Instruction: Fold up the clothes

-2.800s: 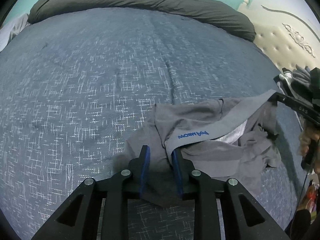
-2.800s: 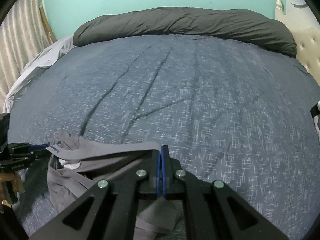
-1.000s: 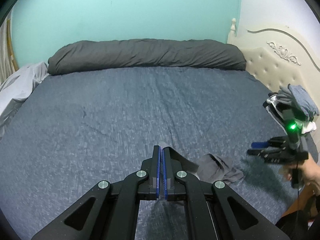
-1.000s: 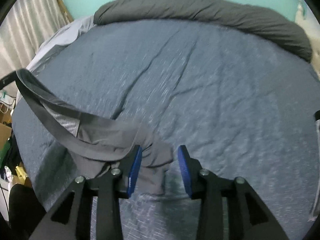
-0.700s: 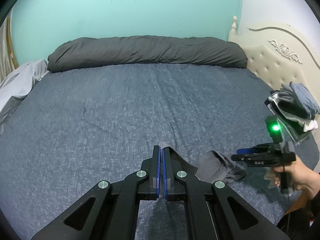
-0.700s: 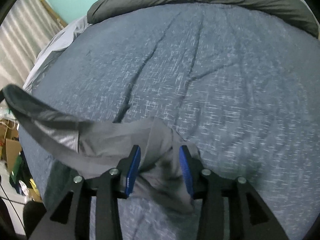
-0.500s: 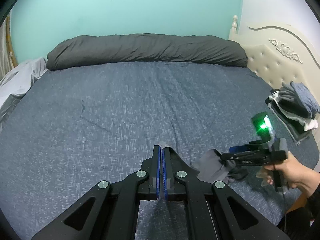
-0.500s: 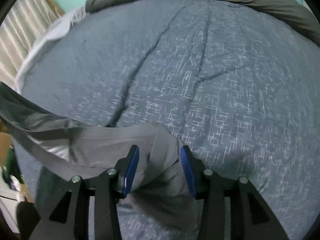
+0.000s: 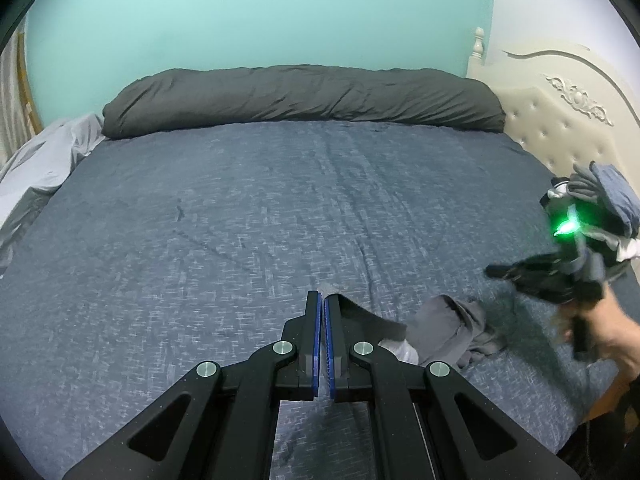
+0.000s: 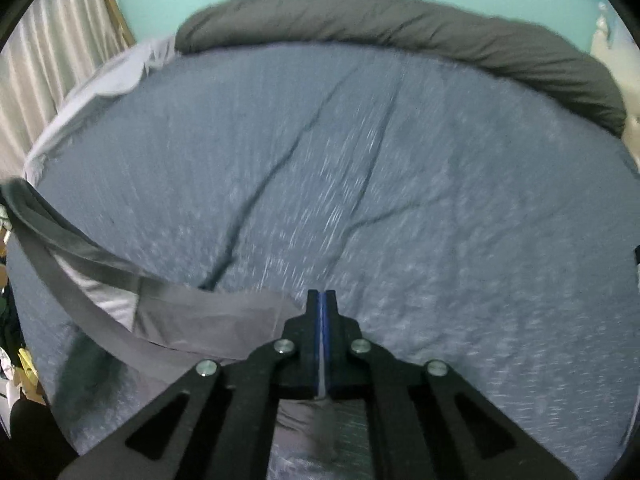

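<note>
Left wrist view: the left gripper (image 9: 322,304) hangs low over a bed (image 9: 240,220) spread with a speckled blue cover, its blue-padded jaws clenched on the dark waistband of a grey garment (image 9: 452,332). The garment's band runs off to the right of the jaws, and the rest lies crumpled on the cover just beside the gripper's right finger, a pale patch of lining showing. Farther right, the right gripper (image 9: 536,276), blurred and carrying a green light, is gripped by a person's hand (image 9: 600,336) above the bed; whether its jaws clamp anything cannot be told from here. Behind it a pile of clothes (image 9: 600,200) sits near the cream headboard (image 9: 560,120). A long dark bolster (image 9: 300,96) lies along the far edge of the bed.

Right wrist view: the right gripper (image 10: 322,300) has its jaws pressed together on a fold of the grey garment (image 10: 200,312), with cloth visible beneath the fingers. The waistband stretches away to the left edge of the frame, raised off the bed (image 10: 440,200). Curtains (image 10: 52,60) hang at the left.
</note>
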A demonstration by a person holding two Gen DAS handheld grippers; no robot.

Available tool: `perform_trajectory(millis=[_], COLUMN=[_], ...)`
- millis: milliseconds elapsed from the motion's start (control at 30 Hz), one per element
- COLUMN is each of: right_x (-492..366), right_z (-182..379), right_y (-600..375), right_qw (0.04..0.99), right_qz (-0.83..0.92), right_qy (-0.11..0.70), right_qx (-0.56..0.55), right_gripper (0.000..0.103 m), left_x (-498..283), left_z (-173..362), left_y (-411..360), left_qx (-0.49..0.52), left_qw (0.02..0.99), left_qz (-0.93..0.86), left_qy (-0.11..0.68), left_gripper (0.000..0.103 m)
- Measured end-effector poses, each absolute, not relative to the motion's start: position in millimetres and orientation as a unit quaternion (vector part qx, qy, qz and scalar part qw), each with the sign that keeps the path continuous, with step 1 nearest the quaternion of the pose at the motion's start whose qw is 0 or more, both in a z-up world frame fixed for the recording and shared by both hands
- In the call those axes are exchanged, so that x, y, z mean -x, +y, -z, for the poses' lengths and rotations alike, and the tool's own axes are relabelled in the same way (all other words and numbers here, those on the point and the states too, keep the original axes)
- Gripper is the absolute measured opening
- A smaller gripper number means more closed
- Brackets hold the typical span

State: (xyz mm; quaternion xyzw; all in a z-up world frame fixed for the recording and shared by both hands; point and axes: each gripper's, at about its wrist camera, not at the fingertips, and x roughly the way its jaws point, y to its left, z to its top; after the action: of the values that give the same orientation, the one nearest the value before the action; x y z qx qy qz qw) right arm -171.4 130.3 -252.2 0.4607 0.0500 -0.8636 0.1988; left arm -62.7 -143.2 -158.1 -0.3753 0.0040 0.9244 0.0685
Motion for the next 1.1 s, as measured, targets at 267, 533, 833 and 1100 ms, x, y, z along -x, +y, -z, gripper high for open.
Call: perform_trajectory(millis=[267, 533, 833, 1100], right_x=[176, 188, 201, 195], right_z=[249, 300, 328, 305], right_y=[126, 100, 88, 112], right_qw=[0.217, 0.213, 0.201, 0.195], right_qz=[0.842, 0.817, 0.809, 0.828], right_qy=[0.021, 0.039, 0.084, 0.081], right_qx=[-0.493, -0.534, -0.546, -0.519], right_gripper=[0.022, 0.039, 0.030, 0.002], left_x=[58, 59, 62, 60], left_z=[156, 157, 162, 164], left_y=[-137, -132, -136, -143], left_qx=[0.380, 0.376, 0.375, 0.378], left_qw=[0.067, 0.077, 0.081, 0.072], left_qz=[-0.923, -0.923, -0.923, -0.923], left_qy=[0.003, 0.002, -0.002, -0.004], left_gripper=[0.002, 0.002, 0.002, 0.002])
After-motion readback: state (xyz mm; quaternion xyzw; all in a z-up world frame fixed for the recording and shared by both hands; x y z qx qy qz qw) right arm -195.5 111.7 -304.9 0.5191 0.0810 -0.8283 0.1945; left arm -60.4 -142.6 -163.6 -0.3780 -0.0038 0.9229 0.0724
